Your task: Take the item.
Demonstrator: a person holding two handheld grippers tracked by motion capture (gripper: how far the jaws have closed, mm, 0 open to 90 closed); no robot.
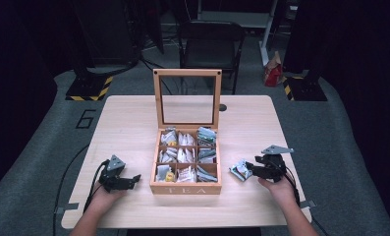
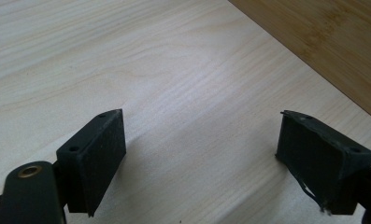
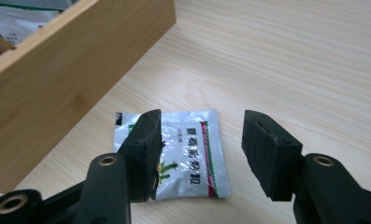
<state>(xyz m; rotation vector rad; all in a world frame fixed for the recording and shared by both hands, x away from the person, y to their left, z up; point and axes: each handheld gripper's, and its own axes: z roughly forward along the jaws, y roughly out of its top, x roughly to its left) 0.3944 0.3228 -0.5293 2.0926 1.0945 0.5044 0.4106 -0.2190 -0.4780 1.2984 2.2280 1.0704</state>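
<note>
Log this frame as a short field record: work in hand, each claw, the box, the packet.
work: handling a tea packet beside the tea box
left claw: open, over bare table, left of the box
right claw: open, jaws above the packet, not pressing it
tea box: lid up, nine compartments with packets
tea packet: flat on table, right of the box

"TEA" on the front of the wooden box; a "6" on the grey floor
</note>
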